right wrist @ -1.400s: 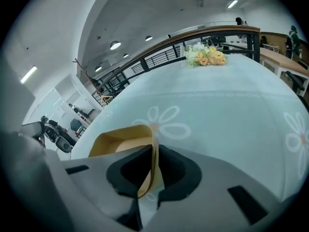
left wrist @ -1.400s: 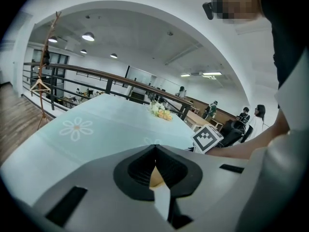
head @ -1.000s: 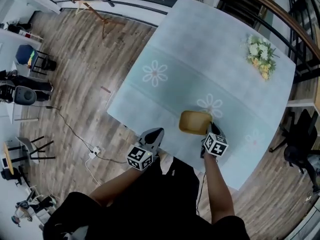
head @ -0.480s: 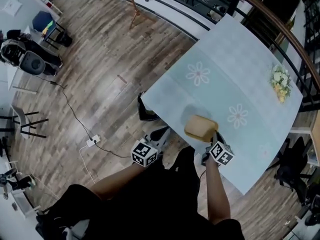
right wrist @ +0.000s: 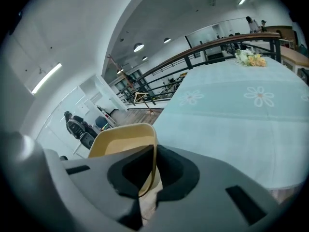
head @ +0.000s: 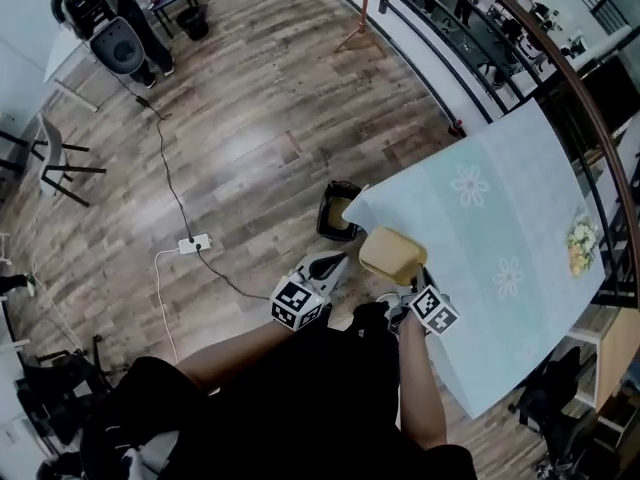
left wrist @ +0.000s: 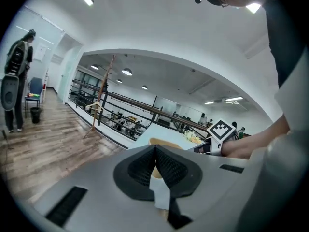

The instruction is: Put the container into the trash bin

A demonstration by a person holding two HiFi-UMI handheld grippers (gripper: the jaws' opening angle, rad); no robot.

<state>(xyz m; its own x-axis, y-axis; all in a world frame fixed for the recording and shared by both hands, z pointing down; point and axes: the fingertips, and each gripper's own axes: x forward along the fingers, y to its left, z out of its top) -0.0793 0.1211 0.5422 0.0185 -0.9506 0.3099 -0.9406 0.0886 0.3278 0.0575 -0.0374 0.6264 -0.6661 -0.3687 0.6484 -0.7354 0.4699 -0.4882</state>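
A tan, shallow container (head: 390, 252) hangs in the air just past the table's near corner, with my right gripper (head: 413, 277) shut on its rim. In the right gripper view the container's (right wrist: 120, 140) thin wall runs between the pressed jaws of the right gripper (right wrist: 153, 152). My left gripper (head: 338, 262) is beside it on the left, over the floor, shut on nothing; its pads (left wrist: 145, 166) meet at the tip. A black trash bin (head: 338, 211) stands on the floor at the table corner, beyond both grippers.
The light blue flowered table (head: 500, 218) stretches to the right, with a bunch of flowers (head: 581, 240) at its far end. A railing (head: 520, 28) runs behind it. A white power strip (head: 194, 242) and cable lie on the wood floor to the left.
The container has been lifted off the table and carried left past its corner. Both grippers moved left with it, and the black trash bin has come into view.
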